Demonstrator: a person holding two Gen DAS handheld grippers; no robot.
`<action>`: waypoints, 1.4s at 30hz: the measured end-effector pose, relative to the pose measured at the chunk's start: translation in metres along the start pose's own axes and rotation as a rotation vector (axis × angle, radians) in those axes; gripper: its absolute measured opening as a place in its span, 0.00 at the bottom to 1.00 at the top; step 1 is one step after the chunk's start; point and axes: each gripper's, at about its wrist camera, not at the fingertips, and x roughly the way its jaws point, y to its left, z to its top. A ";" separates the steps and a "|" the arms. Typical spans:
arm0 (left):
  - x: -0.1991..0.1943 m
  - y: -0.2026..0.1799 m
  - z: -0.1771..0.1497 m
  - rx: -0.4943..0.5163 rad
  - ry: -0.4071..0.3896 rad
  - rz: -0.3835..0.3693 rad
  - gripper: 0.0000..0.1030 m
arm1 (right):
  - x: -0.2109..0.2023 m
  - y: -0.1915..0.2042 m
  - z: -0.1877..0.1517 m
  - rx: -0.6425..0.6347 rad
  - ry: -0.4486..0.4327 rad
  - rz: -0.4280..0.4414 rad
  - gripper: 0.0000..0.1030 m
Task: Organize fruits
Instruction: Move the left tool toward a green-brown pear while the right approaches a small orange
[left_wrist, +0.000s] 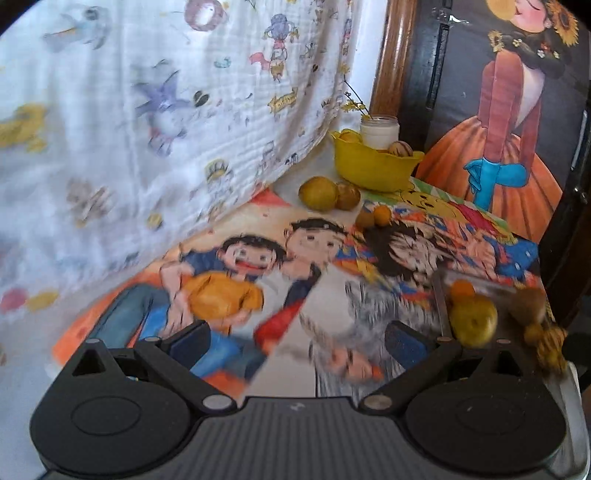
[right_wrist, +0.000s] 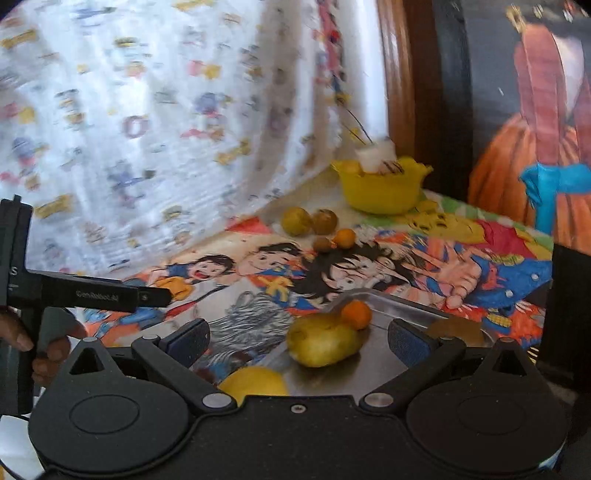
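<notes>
Two grippers hung over a table spread with a cartoon cloth (left_wrist: 236, 280), both with jaws wide apart and nothing between them. A patterned curtain (left_wrist: 147, 110) draped along the far left edge. At the back stood a yellow bowl (left_wrist: 373, 166) with fruit in it, a white jar (left_wrist: 379, 130) just behind. A steel tray (right_wrist: 391, 354) lay under the right gripper (right_wrist: 297, 338); on it a yellow-green fruit (right_wrist: 323, 343) sat between the open fingers, nearer the left one, touching a small orange fruit (right_wrist: 356, 314) beyond it. Blur hid a brownish thing, perhaps another fruit, by the right finger. The left gripper (left_wrist: 295, 338) hovered over bare cloth, the tray to its right. Four loose fruits (left_wrist: 318, 193) clustered before the bowl, well ahead of both tools.
</notes>
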 end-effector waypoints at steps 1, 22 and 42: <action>0.004 -0.001 0.009 -0.004 0.025 0.014 1.00 | 0.001 -0.002 0.006 0.015 0.029 -0.008 0.99; 0.104 -0.038 0.168 0.079 0.337 -0.005 1.00 | 0.061 -0.048 0.102 0.101 0.242 -0.346 0.99; 0.265 -0.041 0.200 0.144 0.319 -0.079 0.93 | 0.237 -0.059 0.132 -0.405 0.252 -0.085 0.76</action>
